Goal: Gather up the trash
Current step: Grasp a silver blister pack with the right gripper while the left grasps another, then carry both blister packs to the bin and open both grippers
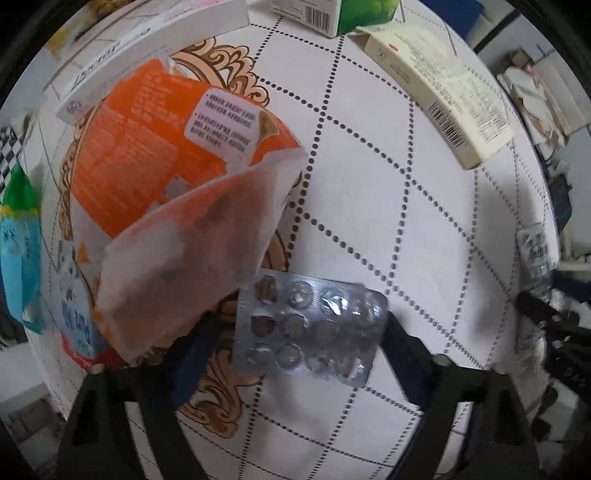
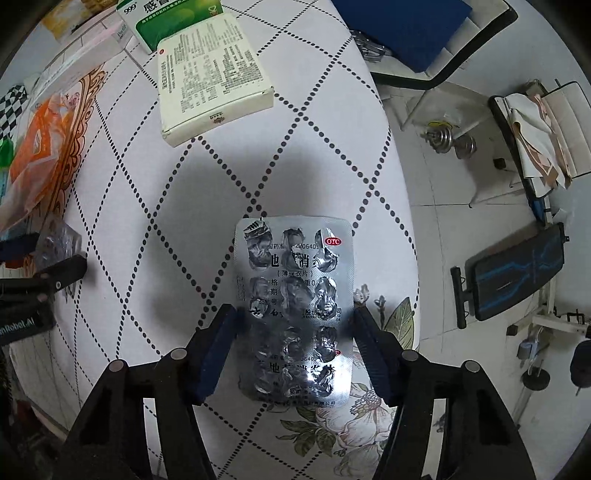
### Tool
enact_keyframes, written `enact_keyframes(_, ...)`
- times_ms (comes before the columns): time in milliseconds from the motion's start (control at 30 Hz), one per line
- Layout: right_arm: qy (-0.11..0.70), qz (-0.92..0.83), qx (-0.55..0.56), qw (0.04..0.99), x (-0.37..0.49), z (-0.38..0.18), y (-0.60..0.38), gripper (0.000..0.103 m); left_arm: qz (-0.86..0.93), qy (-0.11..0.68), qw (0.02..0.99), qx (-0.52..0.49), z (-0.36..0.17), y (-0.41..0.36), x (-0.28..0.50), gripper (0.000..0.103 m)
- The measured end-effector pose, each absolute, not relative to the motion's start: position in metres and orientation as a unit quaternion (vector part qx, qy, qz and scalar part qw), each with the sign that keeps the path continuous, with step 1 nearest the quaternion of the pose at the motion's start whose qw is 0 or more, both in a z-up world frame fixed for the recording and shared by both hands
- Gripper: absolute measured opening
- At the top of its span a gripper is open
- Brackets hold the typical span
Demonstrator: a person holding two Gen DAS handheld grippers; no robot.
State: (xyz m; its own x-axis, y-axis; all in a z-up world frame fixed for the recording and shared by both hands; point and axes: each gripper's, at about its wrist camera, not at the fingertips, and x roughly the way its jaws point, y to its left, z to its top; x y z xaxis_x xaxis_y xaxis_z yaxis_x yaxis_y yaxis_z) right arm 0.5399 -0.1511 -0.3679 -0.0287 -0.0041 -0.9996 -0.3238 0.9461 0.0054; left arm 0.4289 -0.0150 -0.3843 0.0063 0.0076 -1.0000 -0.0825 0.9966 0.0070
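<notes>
In the left wrist view my left gripper (image 1: 295,332) has its jaws around an empty silver blister pack (image 1: 308,326), which spans the gap and looks held between them above the table. An orange torn pouch (image 1: 177,177) lies just ahead to the left. In the right wrist view my right gripper (image 2: 293,325) holds a longer silver blister pack (image 2: 293,306) with an OTC mark, its side edges against both pads (image 2: 218,347). The left gripper with its pack also shows in the right wrist view (image 2: 55,251).
A white tablecloth (image 2: 147,206) with dotted diamonds covers the table. A cream medicine box (image 2: 210,81), a green box (image 2: 173,18) and a long white box (image 1: 147,40) lie at the far side. The table edge drops to a tiled floor with a bench (image 2: 517,273) at right.
</notes>
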Motion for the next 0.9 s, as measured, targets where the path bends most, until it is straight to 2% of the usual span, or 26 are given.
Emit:
enact_keyframes(100, 0.699, 0.119, -0.115, 0.696, 0.533, -0.366, -0.152, 0.066, 0.038, 0.699, 0.713, -0.037, -0.381, -0.012, 0.423, 0.066)
enact_keyframes(333, 0.696, 0.128, -0.084, 0.702, 0.521, -0.354, -0.163, 0.066, 0.070, 0.687, 0.718, -0.084, -0.370, -0.005, 0.389, 0.066)
enact_keyframes(733, 0.667, 0.177, -0.063, 0.721, 0.475, -0.310, -0.164, 0.066, 0.144, 0.630, 0.753, -0.125, -0.309, -0.001, 0.275, 0.066)
enact_keyframes(900, 0.646, 0.191, -0.060, 0.736, 0.433, -0.283, -0.157, 0.066, 0.147, 0.610, 0.769, -0.123, -0.286, -0.001, 0.253, 0.066)
